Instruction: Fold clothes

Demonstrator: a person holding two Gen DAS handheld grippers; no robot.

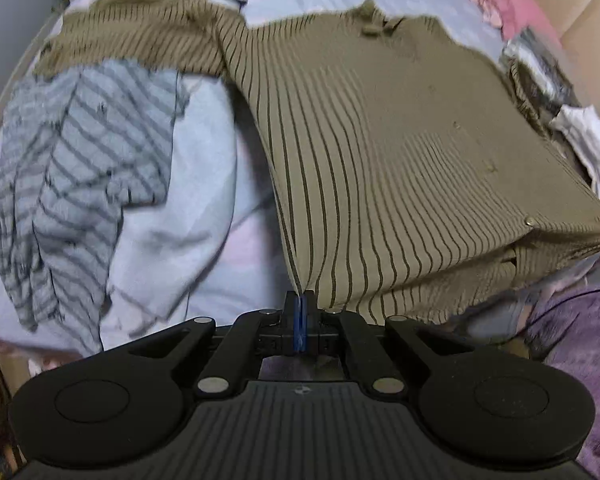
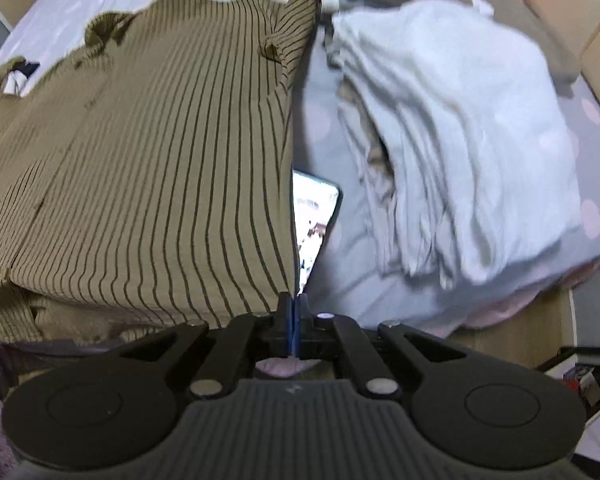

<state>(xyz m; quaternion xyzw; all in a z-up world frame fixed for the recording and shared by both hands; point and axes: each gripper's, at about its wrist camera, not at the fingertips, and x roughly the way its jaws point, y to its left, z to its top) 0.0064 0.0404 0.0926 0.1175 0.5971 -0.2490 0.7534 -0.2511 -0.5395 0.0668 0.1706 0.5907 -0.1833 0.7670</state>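
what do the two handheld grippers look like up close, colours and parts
The left gripper and the right gripper look alike: matte black bodies with a ribbed centre plate, two round discs at the sides, angled linkage bars with silver pivot pins, and blue pads lining the narrow black fingers. No hands or sleeves show.

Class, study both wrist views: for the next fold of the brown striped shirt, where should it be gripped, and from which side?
Grip the brown striped shirt at the two near hem corners, from above. The left gripper and right gripper each pinch one already, pointing steeply down. The cloth spreads flat away from them toward the collar, so corner grips probably keep the edge straight.
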